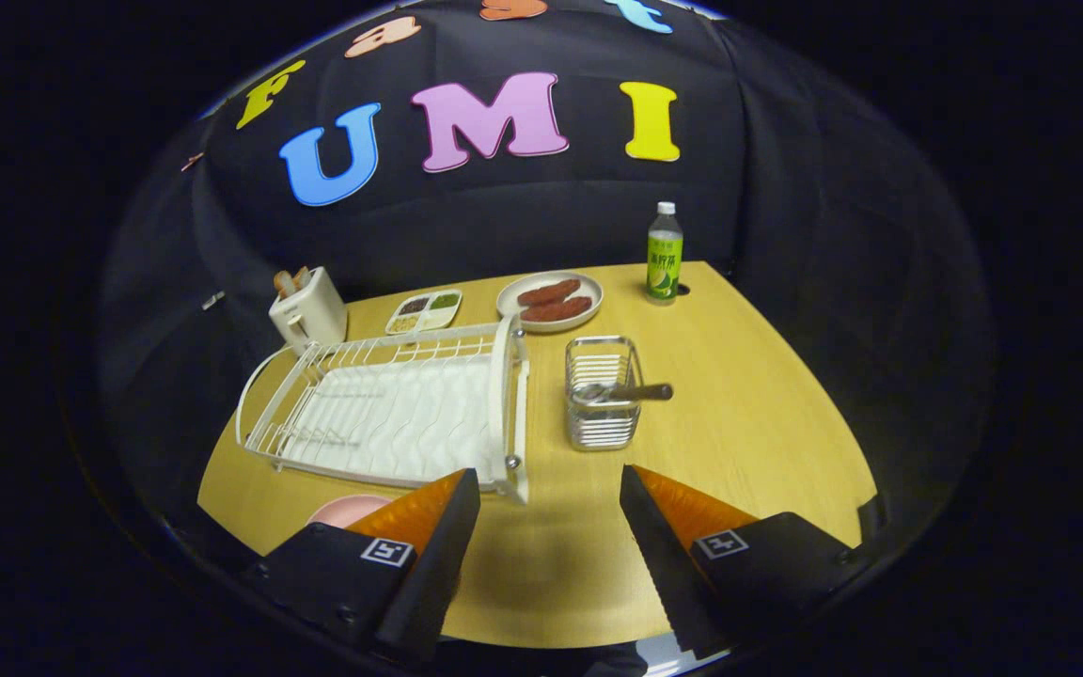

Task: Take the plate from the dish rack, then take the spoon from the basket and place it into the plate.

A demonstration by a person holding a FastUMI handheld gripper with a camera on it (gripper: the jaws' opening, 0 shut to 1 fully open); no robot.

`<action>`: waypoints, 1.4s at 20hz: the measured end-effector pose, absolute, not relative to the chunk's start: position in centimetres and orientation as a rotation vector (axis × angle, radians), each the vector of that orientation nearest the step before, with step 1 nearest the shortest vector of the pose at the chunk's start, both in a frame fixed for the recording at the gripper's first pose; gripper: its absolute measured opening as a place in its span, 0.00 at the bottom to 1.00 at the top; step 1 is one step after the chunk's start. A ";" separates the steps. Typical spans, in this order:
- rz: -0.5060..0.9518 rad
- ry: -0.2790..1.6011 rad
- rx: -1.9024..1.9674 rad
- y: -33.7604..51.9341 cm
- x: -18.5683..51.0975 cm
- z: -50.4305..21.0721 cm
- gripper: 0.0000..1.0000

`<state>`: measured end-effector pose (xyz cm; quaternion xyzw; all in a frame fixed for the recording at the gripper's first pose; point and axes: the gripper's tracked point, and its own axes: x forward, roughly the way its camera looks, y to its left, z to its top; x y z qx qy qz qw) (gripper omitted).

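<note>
Pink plate [346,509] sits on the table [739,442] just left of the tool's left finger, already off the dish rack [382,409]. Tool [549,489] released, fingers spread w/ nothing between. Spoon [621,392] lies in the wire basket [603,395], ahead & slightly right of the fingers, handle pointing right over the rim. Next reach likely goes fwd-right.

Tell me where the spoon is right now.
The spoon lies across the top of the wire basket, just right of the dish rack and beyond the open gripper.
</note>
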<state>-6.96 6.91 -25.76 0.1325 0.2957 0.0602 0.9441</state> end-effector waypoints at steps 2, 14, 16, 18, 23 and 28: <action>0.101 0.595 0.265 5.3 -5.1 -26.0 0.93; 0.075 0.491 0.152 2.0 3.1 -30.8 0.66; 0.043 0.465 0.156 1.6 3.4 -30.8 0.48; 0.032 0.465 0.169 2.0 3.7 -31.6 0.33; 0.035 0.461 0.197 3.6 3.8 -31.0 0.25; 0.047 0.472 0.200 3.6 4.1 -29.5 0.12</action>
